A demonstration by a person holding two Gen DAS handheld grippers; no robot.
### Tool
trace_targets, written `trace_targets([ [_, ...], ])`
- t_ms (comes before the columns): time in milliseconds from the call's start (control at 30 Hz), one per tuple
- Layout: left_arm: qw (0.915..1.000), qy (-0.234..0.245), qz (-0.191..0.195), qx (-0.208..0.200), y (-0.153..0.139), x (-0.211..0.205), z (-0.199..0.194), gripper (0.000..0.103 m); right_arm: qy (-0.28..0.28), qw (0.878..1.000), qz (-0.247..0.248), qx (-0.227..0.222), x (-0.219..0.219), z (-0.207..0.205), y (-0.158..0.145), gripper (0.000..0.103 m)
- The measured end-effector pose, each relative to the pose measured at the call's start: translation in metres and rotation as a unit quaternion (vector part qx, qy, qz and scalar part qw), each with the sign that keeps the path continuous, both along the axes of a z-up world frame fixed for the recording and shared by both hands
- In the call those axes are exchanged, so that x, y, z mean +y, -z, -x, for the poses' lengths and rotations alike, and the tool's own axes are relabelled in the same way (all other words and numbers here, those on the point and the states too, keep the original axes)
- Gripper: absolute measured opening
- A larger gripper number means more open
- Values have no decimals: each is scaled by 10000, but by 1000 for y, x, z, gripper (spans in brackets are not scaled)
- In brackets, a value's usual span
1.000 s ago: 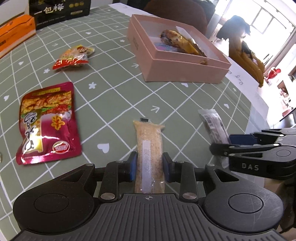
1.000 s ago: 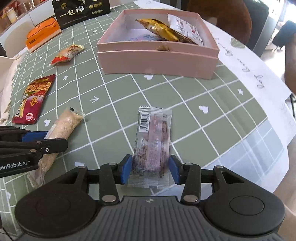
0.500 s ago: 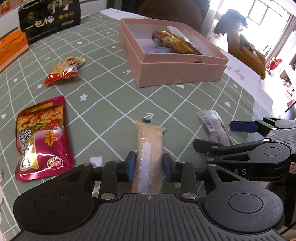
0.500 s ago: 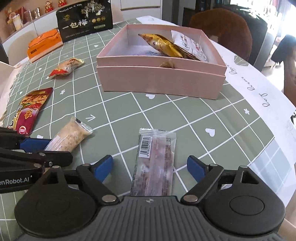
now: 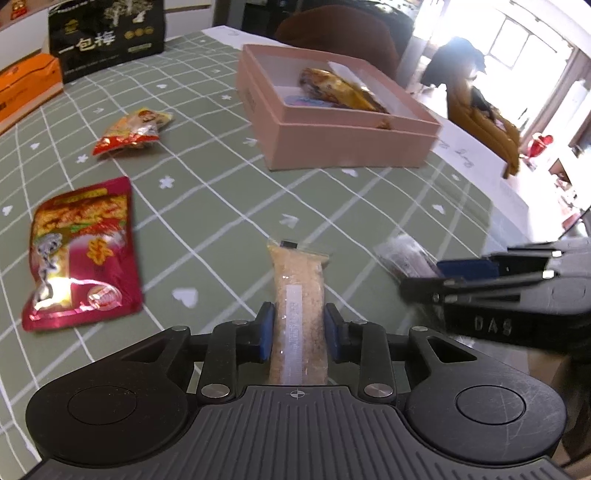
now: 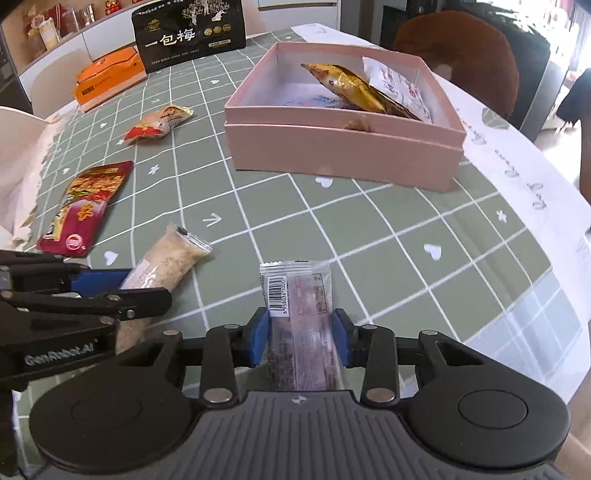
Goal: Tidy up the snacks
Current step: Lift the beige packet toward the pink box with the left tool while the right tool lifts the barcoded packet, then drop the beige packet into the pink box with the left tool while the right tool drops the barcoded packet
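Note:
My left gripper (image 5: 298,332) is shut on a long beige snack bar (image 5: 298,291), held just above the green checked table; the bar also shows in the right wrist view (image 6: 166,264). My right gripper (image 6: 300,336) is shut on a clear-wrapped dark snack bar (image 6: 301,317) with a barcode; it shows in the left wrist view (image 5: 406,256). A pink box (image 6: 343,144) ahead holds a gold packet (image 6: 354,90) and a white packet (image 6: 397,85). The two grippers are side by side.
A red snack pouch (image 5: 79,251) and a small red-yellow packet (image 5: 133,131) lie on the table to the left. An orange box (image 6: 110,79) and a black box (image 6: 188,31) stand at the far edge. White paper (image 6: 517,155) runs along the right edge.
My right gripper opened half a second ago and has closed again on the clear-wrapped bar. Both grippers have lifted slightly with their bars.

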State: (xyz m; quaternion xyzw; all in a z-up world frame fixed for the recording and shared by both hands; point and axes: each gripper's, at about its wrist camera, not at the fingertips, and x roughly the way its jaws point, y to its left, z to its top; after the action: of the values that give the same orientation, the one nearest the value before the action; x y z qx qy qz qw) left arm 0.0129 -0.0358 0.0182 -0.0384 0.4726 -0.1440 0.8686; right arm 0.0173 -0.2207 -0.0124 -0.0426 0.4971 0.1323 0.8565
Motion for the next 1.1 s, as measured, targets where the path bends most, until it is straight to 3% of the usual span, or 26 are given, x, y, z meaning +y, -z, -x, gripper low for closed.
trace_targets([
  [167, 9998, 123, 164, 7, -3, -10, 15, 33, 198, 9996, -194, -33, -21, 11, -16, 37],
  [267, 9993, 95, 340, -143, -20, -11, 16, 33, 382, 9985, -381, -137, -39, 13, -32, 36],
  [500, 9898, -111, 760, -1202, -114, 6, -25, 33, 414, 9939, -630, -810, -70, 5, -96, 36],
  [633, 9838, -89, 605, -1683, -163, 0, -70, 33, 349, 9854, -753, -1489, -87, -12, -147, 36],
  [733, 9817, -47, 487, -1843, -181, -15, -106, 33, 350, 9789, -835, -1832, -101, -32, -175, 36],
  [867, 9836, -274, 376, -1740, -170, -36, -157, 33, 380, 9742, -794, -2079, -113, -61, -189, 36],
  [967, 9943, -350, 145, -998, -137, -45, -194, 32, 386, 9743, -779, -2078, -121, -75, -185, 36],
  [1100, 9956, -295, 235, -858, -122, -44, -198, 30, 465, 9786, -767, -1854, -128, -89, -166, 36],
])
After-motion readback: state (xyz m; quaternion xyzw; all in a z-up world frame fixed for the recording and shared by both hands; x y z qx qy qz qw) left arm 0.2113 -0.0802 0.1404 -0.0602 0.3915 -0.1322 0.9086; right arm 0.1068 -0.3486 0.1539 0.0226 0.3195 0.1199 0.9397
